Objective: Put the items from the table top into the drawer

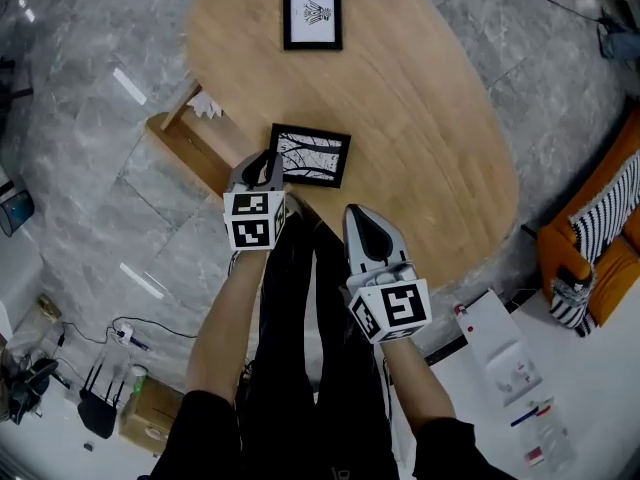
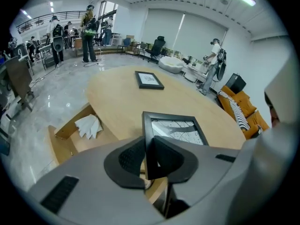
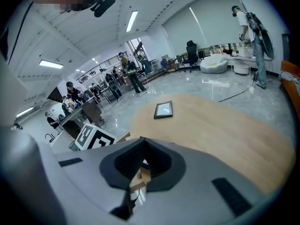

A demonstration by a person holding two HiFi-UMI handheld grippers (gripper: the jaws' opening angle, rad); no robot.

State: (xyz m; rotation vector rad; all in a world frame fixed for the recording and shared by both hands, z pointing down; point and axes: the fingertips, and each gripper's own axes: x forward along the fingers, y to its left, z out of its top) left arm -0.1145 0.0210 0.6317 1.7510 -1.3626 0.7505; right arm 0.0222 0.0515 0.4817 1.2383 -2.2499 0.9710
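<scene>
A black picture frame (image 1: pixel 312 156) with a branch print lies at the near-left edge of the oval wooden table (image 1: pixel 420 118). My left gripper (image 1: pixel 264 166) is shut on its near-left edge; in the left gripper view the frame (image 2: pixel 176 128) stands between the left gripper's (image 2: pixel 149 156) pads. Just left of it the drawer (image 1: pixel 185 143) stands open with a crumpled white cloth (image 1: pixel 208 105) inside. A second black frame (image 1: pixel 312 15) lies flat at the far end. My right gripper (image 1: pixel 360 218) hovers at the near table edge, jaws together and empty.
An orange sofa (image 1: pixel 605 248) with a striped cushion stands at the right. A white surface (image 1: pixel 520 368) with small items lies at the lower right. A cardboard box (image 1: pixel 150 408) and cables sit on the marble floor at the lower left. People stand far off.
</scene>
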